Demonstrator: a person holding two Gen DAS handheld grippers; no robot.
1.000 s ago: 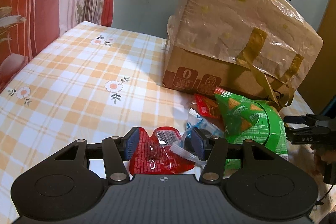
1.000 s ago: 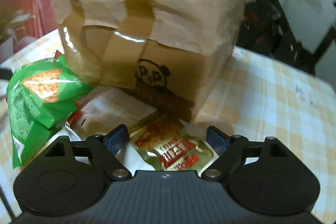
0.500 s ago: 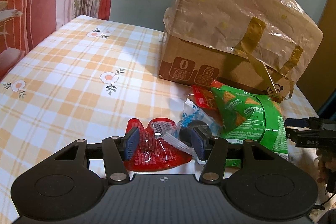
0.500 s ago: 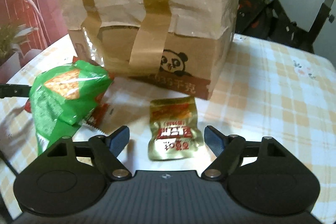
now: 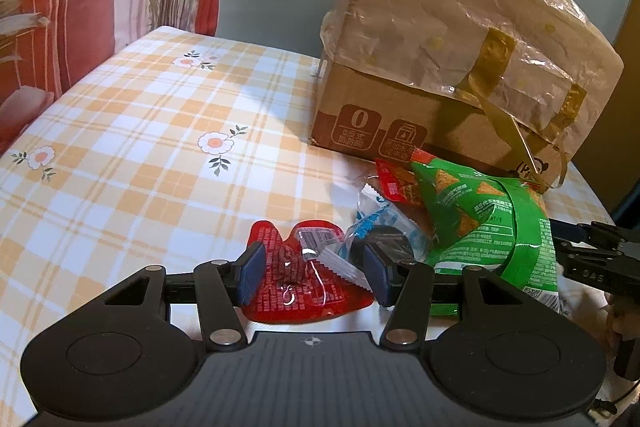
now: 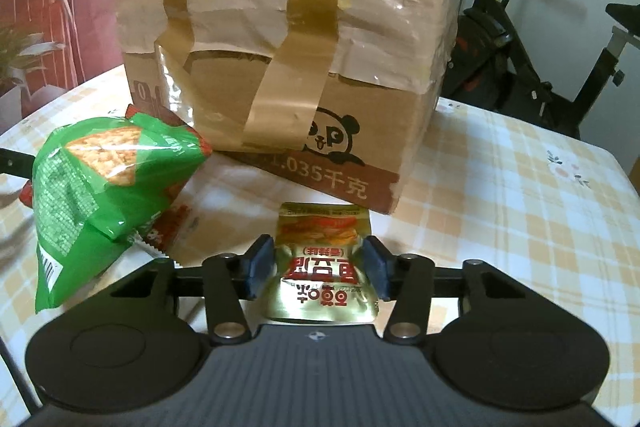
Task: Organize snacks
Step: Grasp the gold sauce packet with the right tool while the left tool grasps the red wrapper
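In the left wrist view my left gripper (image 5: 312, 273) stands open over a red snack packet (image 5: 300, 281) that lies on the checked tablecloth (image 5: 120, 155). A blue-and-clear packet (image 5: 380, 227) lies by its right finger. A green chip bag (image 5: 488, 223) and a small red packet (image 5: 396, 183) lie further right. In the right wrist view my right gripper (image 6: 318, 267) has narrowed around a gold snack pouch (image 6: 324, 263), its pads close to or touching the pouch's sides. The green chip bag (image 6: 100, 187) lies to its left.
A large taped cardboard box (image 5: 448, 67) wrapped in plastic stands at the back of the table; it also shows in the right wrist view (image 6: 280, 47). The right gripper's body (image 5: 592, 255) shows at the right edge. An exercise bike (image 6: 532, 39) stands beyond the table.
My right gripper has pulled back from the box and its jaws have narrowed around the gold pouch. My left gripper has drawn back a little, with the red packet still between its open jaws.
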